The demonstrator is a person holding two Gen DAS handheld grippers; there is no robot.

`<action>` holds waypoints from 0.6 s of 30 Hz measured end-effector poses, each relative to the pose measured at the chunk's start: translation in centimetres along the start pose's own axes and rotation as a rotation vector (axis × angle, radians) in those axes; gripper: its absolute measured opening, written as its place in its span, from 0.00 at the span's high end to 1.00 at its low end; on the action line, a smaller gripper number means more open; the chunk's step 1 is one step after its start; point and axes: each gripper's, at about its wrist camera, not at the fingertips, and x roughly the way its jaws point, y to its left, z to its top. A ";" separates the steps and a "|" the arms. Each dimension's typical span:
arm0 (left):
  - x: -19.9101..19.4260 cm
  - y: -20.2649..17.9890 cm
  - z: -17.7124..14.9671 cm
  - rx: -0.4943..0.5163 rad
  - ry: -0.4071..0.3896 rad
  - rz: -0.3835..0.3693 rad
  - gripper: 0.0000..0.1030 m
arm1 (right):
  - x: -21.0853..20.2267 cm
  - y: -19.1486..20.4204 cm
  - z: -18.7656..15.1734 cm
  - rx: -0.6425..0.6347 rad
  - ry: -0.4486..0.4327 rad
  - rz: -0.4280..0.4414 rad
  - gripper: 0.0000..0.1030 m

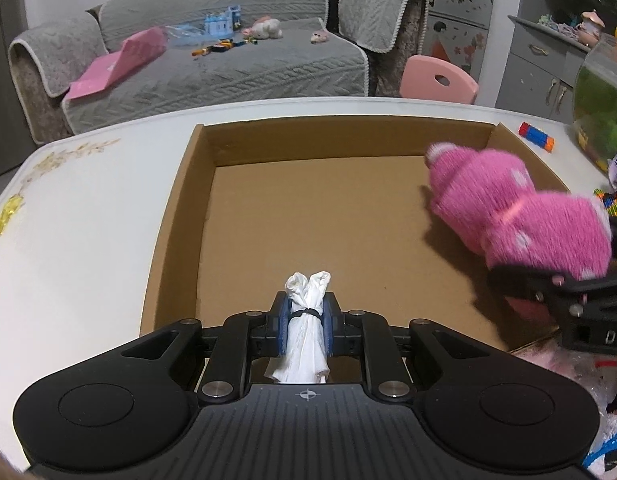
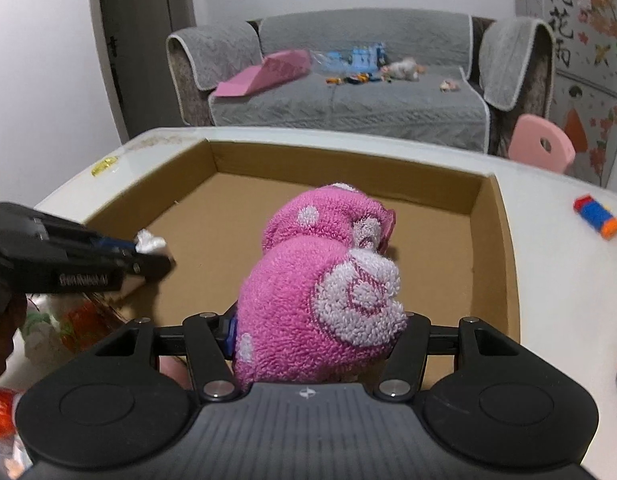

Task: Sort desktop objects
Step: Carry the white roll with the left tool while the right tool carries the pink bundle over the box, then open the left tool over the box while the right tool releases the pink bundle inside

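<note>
Each hand-held gripper (image 1: pixel 306 322) is matte black — ribbed grey deck, silver screws, blue finger pads (image 1: pixel 283 330), crosshair mark.

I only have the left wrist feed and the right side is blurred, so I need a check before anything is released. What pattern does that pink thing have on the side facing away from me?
Observer: The pink fuzzy sock has a white spiral patch facing the right wrist camera, plus white dots.
Operator: How is the right gripper holding it?
Observer: The right gripper is shut on its near end; the rest sticks out over the cardboard box, which has nothing lying on its floor.
Operator: Anything near my left gripper I cannot see?
Observer: Below the left gripper, outside the box's near left corner, lie crumpled orange and white items. It is shut on the tied white bundle.
</note>
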 end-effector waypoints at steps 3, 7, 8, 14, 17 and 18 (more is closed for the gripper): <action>0.5 0.4 0.9 -0.022 0.001 0.008 0.80 | 0.5 0.8 1.4 -0.037 -0.014 0.010 0.48; 1.4 1.4 3.9 -0.057 -0.012 -0.004 0.79 | 2.7 1.3 3.1 -0.075 0.007 0.027 0.48; 1.7 1.6 4.8 -0.064 -0.021 -0.004 0.79 | 3.4 1.3 3.8 -0.083 0.013 0.028 0.48; 4.6 2.5 7.5 -0.089 -0.032 0.020 0.79 | 7.4 1.5 5.4 -0.107 0.060 0.053 0.48; 6.2 2.8 7.5 -0.081 0.009 0.030 0.72 | 7.9 2.0 5.1 -0.123 0.082 0.050 0.46; 6.5 2.8 7.3 -0.084 0.021 0.032 0.72 | 8.0 2.0 5.1 -0.122 0.097 0.056 0.44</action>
